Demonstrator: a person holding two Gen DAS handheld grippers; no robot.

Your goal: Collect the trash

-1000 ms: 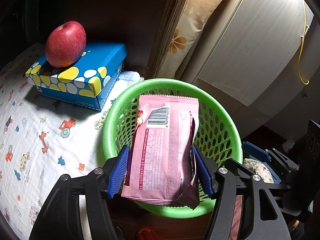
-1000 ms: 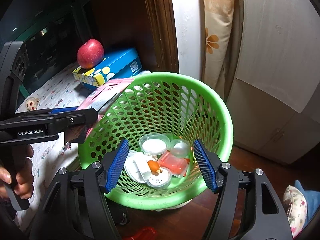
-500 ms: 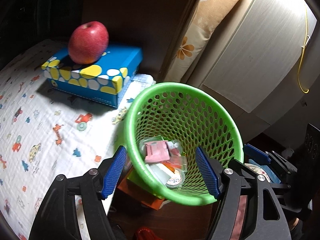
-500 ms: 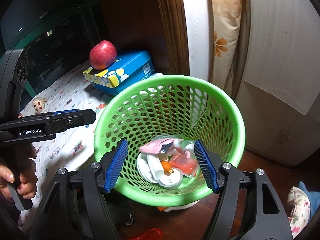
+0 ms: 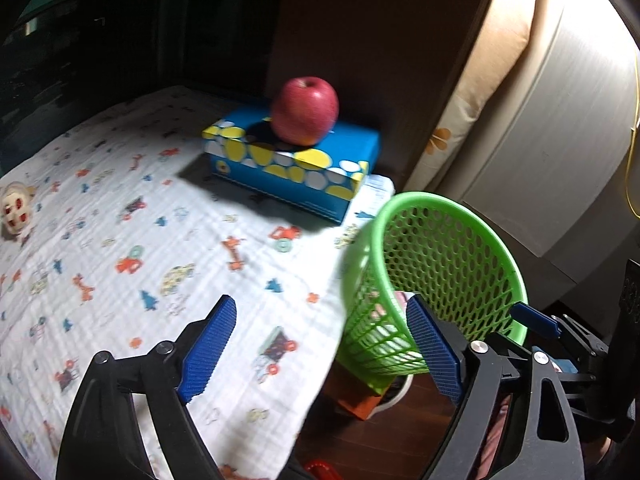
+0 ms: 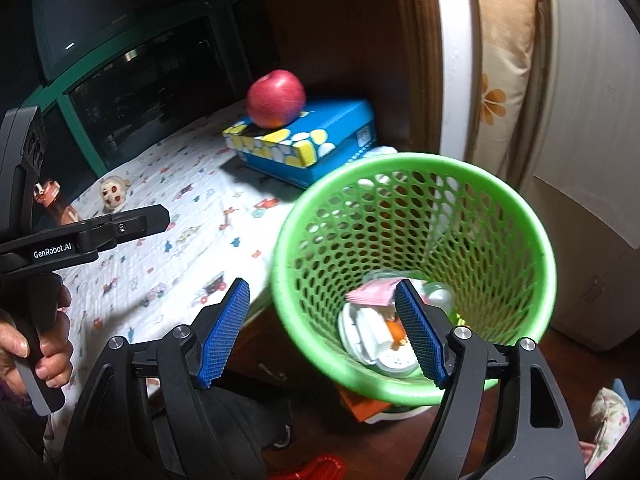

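My left gripper (image 5: 320, 344) hangs over the printed cloth (image 5: 120, 240), jaws opening wide with nothing between the blue pads, so this hand is free for the next piece. The green basket (image 5: 472, 216) sits just beside the cloth's edge, low on the floor side, which I judge keeps it within a short swing of anything I lift off the cloth.

My right gripper (image 6: 324, 328) is spreading too, also empty; its left pad hangs outside the basket (image 6: 520, 216), its right pad over the mouth, looking down into the basket.

Inside the basket: one pink packet (image 6: 372, 292) on top of the heap, leaning across the white lids (image 6: 364, 332) beneath it. I count one pink packet, at least two white round lids or cups, one clear dome, and one orange scrap; the rest is too jumbled to count.

Away from the basket, on the cloth: one blue box with yellow and white spots (image 5: 296, 164), pushed back against the dark wall, and one red apple (image 5: 306, 110) resting on top of that box. I'd say neither is trash. Farther from the basket, at the cloth's far edge, one small doll-like toy (image 5: 14, 210). In the right wrist view a second small figure (image 6: 50, 196) stands past it.

I see no loose wrapper left on the cloth.

My other hand (image 6: 36, 344) grips the left handle.
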